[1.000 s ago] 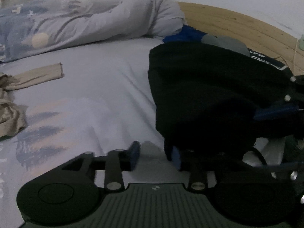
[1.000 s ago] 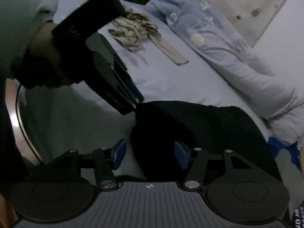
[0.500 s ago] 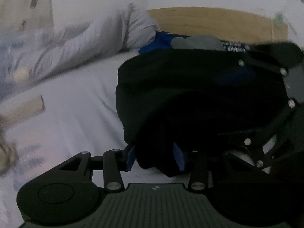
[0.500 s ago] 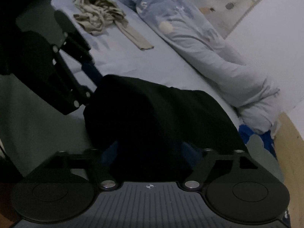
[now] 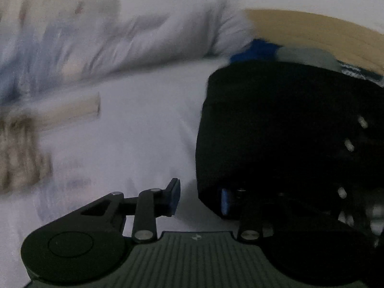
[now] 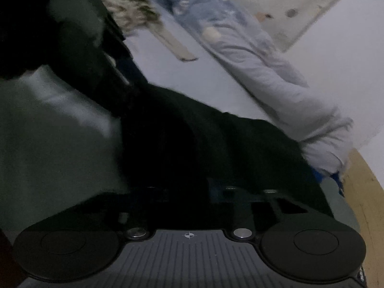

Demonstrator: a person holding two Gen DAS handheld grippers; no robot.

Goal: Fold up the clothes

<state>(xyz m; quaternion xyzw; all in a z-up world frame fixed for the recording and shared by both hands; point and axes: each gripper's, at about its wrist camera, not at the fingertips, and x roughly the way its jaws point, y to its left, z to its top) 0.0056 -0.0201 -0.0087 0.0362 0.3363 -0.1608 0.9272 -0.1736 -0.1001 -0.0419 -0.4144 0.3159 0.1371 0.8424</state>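
Left wrist view, blurred: the black garment (image 5: 283, 129) is seen bunched on the pale bedsheet (image 5: 144, 124), on the headboard (image 5: 312, 33) side of the bed, a blue item (image 5: 254, 50) tucked just behind it. The left gripper (image 5: 200, 199) is held wide apart with nothing between the fingers; the garment's near edge is touched only by the right-hand blue pad, judged a stance for taking or letting go of that edge. A beige garment (image 5: 48, 112) is noted well apart from the black garment. Right wrist view: the black garment (image 6: 216, 148) is draped over the right gripper (image 6: 189, 192); its fingertips are buried in dark cloth, so closure cannot be told. The rumpled duvet (image 6: 264, 72) is seen beyond the black garment.
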